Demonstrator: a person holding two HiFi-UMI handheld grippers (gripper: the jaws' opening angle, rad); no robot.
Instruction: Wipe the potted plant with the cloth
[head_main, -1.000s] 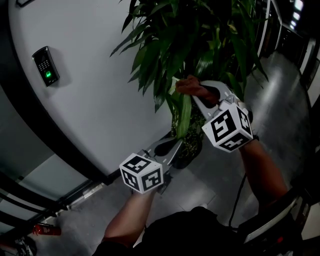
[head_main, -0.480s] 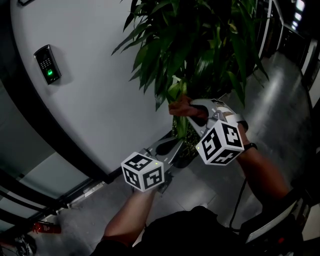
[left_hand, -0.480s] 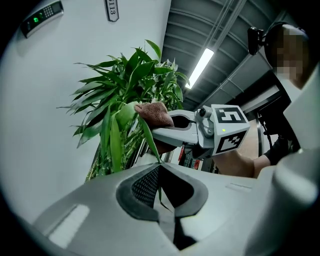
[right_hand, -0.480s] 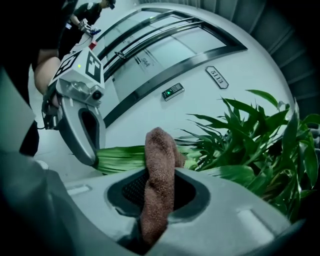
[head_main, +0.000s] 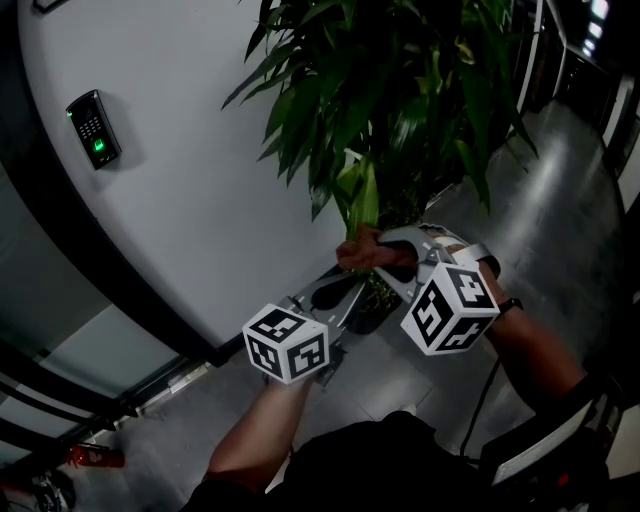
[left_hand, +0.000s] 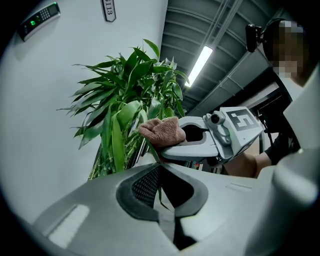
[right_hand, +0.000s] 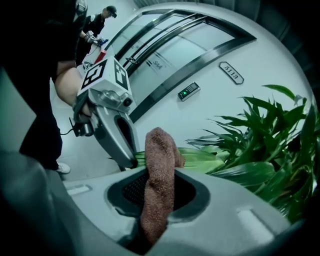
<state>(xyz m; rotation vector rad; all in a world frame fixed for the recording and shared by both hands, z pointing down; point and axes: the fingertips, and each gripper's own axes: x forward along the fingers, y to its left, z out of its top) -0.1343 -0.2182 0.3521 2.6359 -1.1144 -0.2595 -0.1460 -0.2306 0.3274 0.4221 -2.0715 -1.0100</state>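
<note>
Two loads matter: my left gripper (left_hand: 161, 172) pinches a leaf (head_main: 366, 205) by its tip, my right gripper (head_main: 372, 262) clamps the cloth (right_hand: 159, 165), so overpulling may tear the leaf.

cloth (right_hand: 160, 150): brown terry, rough, nubby, matt
plant (head_main: 400, 90): green leaves, smooth, waxy sheen
left gripper (left_hand: 161, 172): grey plastic, smooth, matt; pads w/ fine mesh grain
right gripper (right_hand: 159, 175): same plastic
floor (head_main: 560, 220): grey, glossy
wall (head_main: 180, 150): white, smooth, matt

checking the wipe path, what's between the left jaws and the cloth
A thin leaf runs from the shut jaws of the left gripper up to the cloth; the left gripper view shows it.
</note>
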